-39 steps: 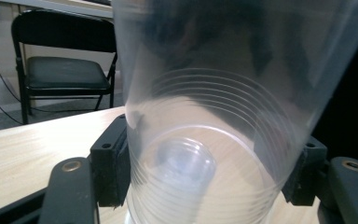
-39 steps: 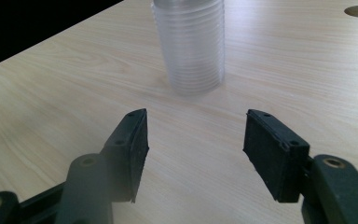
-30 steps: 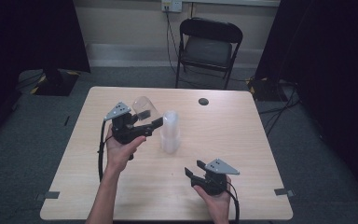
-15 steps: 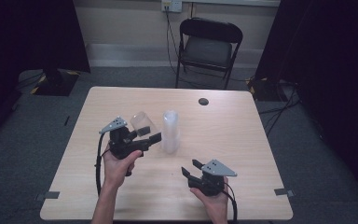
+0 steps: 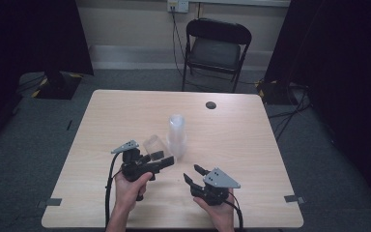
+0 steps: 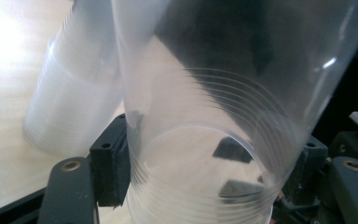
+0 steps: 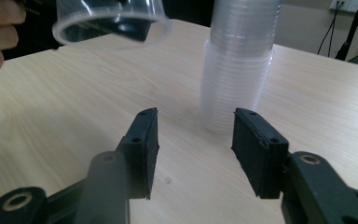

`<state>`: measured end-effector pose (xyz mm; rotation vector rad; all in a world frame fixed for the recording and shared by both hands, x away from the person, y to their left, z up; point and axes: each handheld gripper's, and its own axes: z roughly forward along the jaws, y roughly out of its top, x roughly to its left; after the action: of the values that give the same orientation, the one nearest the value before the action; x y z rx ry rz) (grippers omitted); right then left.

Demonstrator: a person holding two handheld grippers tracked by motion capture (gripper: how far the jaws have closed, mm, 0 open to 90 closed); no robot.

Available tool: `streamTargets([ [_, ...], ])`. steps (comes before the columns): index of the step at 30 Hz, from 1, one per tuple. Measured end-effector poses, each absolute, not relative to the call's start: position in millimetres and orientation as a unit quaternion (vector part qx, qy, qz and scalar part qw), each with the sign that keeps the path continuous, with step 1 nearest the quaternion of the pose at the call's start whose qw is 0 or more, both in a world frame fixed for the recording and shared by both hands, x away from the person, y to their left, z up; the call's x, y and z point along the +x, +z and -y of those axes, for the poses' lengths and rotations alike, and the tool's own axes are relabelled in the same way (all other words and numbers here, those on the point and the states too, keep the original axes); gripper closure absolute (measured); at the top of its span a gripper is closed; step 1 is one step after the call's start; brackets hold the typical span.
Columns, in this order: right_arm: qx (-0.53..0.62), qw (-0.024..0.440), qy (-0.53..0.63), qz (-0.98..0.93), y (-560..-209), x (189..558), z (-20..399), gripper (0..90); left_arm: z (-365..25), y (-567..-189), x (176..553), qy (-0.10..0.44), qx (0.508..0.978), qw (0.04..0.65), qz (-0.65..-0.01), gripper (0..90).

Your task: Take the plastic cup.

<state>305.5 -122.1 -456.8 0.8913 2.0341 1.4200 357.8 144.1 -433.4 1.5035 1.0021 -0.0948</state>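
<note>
Your left gripper (image 5: 160, 159) is clamped on a single clear plastic cup (image 5: 153, 145), which hangs tilted above the table (image 5: 251, 145) just left of the stack of clear cups (image 5: 177, 135). In the left gripper view the cup (image 6: 214, 140) sits between the two black pads, one pressing its wall on each side, and the stack (image 6: 70, 107) stands blurred close behind it at the left. Cup and stack look apart in the high view, though the gap is small and the clear plastic makes it hard to be sure.

Your right gripper (image 5: 193, 175) rests low near the front edge of the table, well in front of the stack and to its right. Its jaws stand fairly wide with nothing between them; they have just been closing a little. In the right gripper view the gripper (image 7: 193, 140) points toward the base of the stack (image 7: 237, 70), with bare wood between the pads and the cups. The held cup (image 7: 109, 23) hangs at the upper left of that view, mouth turned toward the camera, with your left hand's fingers (image 7: 0, 37) at the edge.

Farther off, a small dark round disc (image 5: 211, 105) lies near the table's far edge, well clear of both grippers. A black folding chair (image 5: 216, 48) stands beyond the table against the wall. Nothing stands between the right gripper and the stack.
</note>
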Motion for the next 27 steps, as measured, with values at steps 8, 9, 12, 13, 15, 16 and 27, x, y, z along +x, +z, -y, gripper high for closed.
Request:
streamTargets([
  [8, 0.292, 0.251, 0.541, -0.748, -457, 303, 117, 57.1, -140, -447, 355, -0.079, 0.643, 0.613, -0.451, 32.4],
  [9, 0.281, 0.252, 0.546, -0.748, -458, 303, 115, 58.1, -140, -447, 354, -0.082, 0.643, 0.615, -0.449, 32.4],
  [12, 0.271, 0.255, 0.550, -0.747, -458, 302, 113, 59.5, -138, -450, 351, -0.100, 0.639, 0.619, -0.445, 32.4],
  [13, 0.263, 0.260, 0.552, -0.748, -458, 301, 112, 60.4, -137, -451, 350, -0.105, 0.639, 0.620, -0.444, 32.4],
  [15, 0.254, 0.268, 0.557, -0.744, -458, 300, 110, 61.9, -135, -452, 348, -0.114, 0.639, 0.620, -0.441, 32.4],
  [16, 0.242, 0.273, 0.564, -0.741, -458, 299, 110, 63.5, -133, -452, 346, -0.122, 0.637, 0.621, -0.439, 32.3],
  [27, 0.217, 0.298, 0.584, -0.723, -461, 298, 109, 67.4, -127, -457, 347, -0.160, 0.613, 0.623, -0.459, 32.3],
])
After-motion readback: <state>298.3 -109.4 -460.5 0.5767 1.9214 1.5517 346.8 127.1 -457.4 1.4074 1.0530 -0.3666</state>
